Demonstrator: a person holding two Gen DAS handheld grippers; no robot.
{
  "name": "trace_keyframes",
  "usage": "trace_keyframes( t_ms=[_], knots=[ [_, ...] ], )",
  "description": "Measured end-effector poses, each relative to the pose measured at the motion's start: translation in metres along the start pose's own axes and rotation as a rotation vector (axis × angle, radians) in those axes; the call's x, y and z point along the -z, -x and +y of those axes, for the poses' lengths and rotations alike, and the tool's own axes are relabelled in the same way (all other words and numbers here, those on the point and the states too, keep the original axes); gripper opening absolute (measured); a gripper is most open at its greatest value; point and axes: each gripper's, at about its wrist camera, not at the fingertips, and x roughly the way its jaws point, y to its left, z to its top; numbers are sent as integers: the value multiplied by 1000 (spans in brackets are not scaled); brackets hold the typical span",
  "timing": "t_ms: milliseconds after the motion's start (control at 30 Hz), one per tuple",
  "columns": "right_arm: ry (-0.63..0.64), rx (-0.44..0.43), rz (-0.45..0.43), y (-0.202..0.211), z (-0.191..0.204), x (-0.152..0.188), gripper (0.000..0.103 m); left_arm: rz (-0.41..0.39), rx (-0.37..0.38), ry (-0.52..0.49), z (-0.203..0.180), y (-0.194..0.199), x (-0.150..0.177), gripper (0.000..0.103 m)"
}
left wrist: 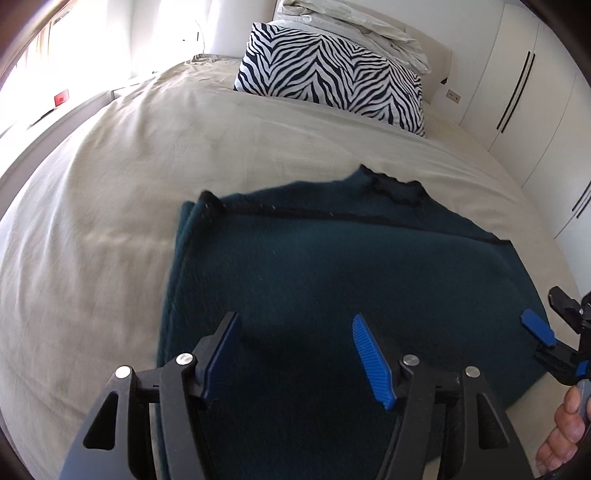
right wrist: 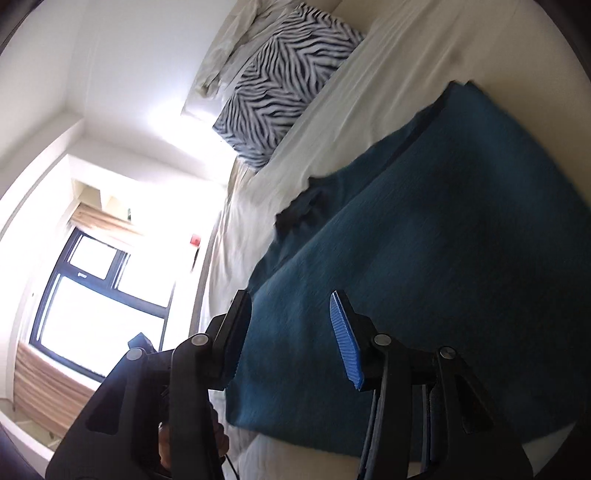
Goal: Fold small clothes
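I see one dark teal garment (left wrist: pixel 332 266) spread flat on the cream bed (left wrist: pixel 110 221), filling the lower middle of the left wrist view and the right half of the right wrist view. Its near hem is cut off behind my gripper bodies, and motion blur softens its edges, so I cannot make out whether it is a sweater or a top; a black-trimmed neckline (left wrist: pixel 391 188) shows at its far edge, and a folded layer lies along its left side.

My left gripper (left wrist: pixel 295 354) hangs above the cloth with its jaws spread and nothing between the pads. My right gripper (right wrist: pixel 291 336) is also spread over the garment's edge, pinching nothing. In the left wrist view the right gripper appears again at the lower right edge, half cut off, with part of a hand (left wrist: pixel 565 432) gripping its handle.

I count one zebra-print pillow (left wrist: pixel 332 77) at the top of the frame, with crumpled white bedding (left wrist: pixel 351 18) piled behind it, partly out of frame. A window (right wrist: pixel 96 295) glares at the lower left of the right wrist view, washing out detail around it. White wardrobe doors (left wrist: pixel 517 85) stand at the upper right
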Motion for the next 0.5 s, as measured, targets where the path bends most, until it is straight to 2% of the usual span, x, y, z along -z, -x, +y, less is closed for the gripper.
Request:
trace_keyframes(
  t_ms=[67, 133, 200, 233, 267, 333, 500],
  knots=[
    [10, -49, 96, -18, 15, 35, 44, 32, 11, -34, -15, 7, 28, 66],
    [22, -83, 184, -34, 18, 65, 44, 59, -23, -78, -23, 0, 50, 66],
    [14, -23, 217, -39, 6, 87, 44, 35, -28, -89, -21, -1, 62, 66],
    [-12, 13, 215, -37, -5, 91, 40, 40, -22, -82, -19, 0, 61, 66],
    [-38, 11, 197, -31, -16, 91, 37, 47, -15, -72, -17, 1, 60, 66],
    [-89, -6, 131, -11, -32, 85, 36, 57, -14, -78, -16, 1, 59, 66],
    [-146, 65, -51, 54, -63, 63, 36, 36, -32, -107, -19, 0, 64, 67]
  ],
)
